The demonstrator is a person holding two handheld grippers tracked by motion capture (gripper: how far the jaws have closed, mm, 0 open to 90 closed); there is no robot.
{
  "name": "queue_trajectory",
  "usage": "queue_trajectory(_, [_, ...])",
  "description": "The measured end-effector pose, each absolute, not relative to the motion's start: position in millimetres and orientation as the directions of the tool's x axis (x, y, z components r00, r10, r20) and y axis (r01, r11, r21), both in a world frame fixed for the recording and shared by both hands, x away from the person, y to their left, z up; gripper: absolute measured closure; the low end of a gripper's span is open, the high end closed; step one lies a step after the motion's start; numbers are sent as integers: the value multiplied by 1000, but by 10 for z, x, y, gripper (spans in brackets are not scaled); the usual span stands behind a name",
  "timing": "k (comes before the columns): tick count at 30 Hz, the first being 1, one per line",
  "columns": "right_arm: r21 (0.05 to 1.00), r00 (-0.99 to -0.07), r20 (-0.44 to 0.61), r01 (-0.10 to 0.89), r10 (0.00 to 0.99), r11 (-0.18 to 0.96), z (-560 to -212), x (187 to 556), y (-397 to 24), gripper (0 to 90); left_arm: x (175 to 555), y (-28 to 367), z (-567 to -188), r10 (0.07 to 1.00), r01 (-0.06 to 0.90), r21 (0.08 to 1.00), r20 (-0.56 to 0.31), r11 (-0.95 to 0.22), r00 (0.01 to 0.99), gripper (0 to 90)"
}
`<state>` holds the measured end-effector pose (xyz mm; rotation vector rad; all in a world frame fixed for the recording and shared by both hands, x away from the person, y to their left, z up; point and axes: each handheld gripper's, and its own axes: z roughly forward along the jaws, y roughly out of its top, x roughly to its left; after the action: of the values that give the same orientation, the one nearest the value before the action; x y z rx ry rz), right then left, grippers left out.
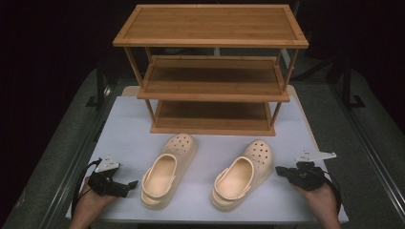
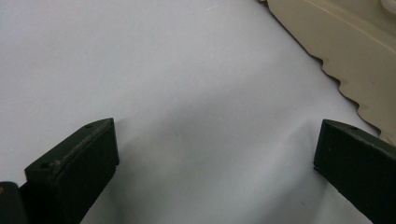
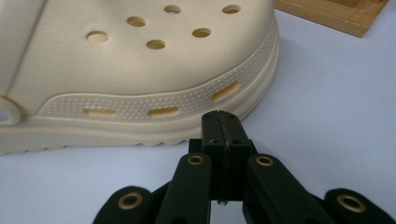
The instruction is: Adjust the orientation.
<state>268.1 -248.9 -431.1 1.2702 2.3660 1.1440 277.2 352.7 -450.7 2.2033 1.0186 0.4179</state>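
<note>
Two cream clogs lie on the white table top in front of a wooden shelf. The left clog [image 1: 167, 171] points toward the shelf; its scalloped sole edge [image 2: 355, 51] fills the upper right of the left gripper view. My left gripper [image 1: 128, 187] [image 2: 215, 154] rests open on the table just left of that clog's heel, nothing between its jaws. The right clog [image 1: 242, 173] [image 3: 140, 70] lies to the right. My right gripper [image 1: 279, 170] [image 3: 220, 122] is shut with nothing in it, its tips close to the clog's toe side near the sole.
A three-tier bamboo shelf [image 1: 212, 71] stands at the back of the table, all tiers bare; its base corner [image 3: 336, 14] shows in the right gripper view. The white table top [image 1: 124, 124] is edged by grey floor and dark stands on both sides.
</note>
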Motion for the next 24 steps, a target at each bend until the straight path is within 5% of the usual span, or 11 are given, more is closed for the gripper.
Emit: queue_trajectory(24, [714,-646,109,579,755,393,-4352,2978,-2276,900,2773,3528,-4508,764,552,686,10,-475,645,0])
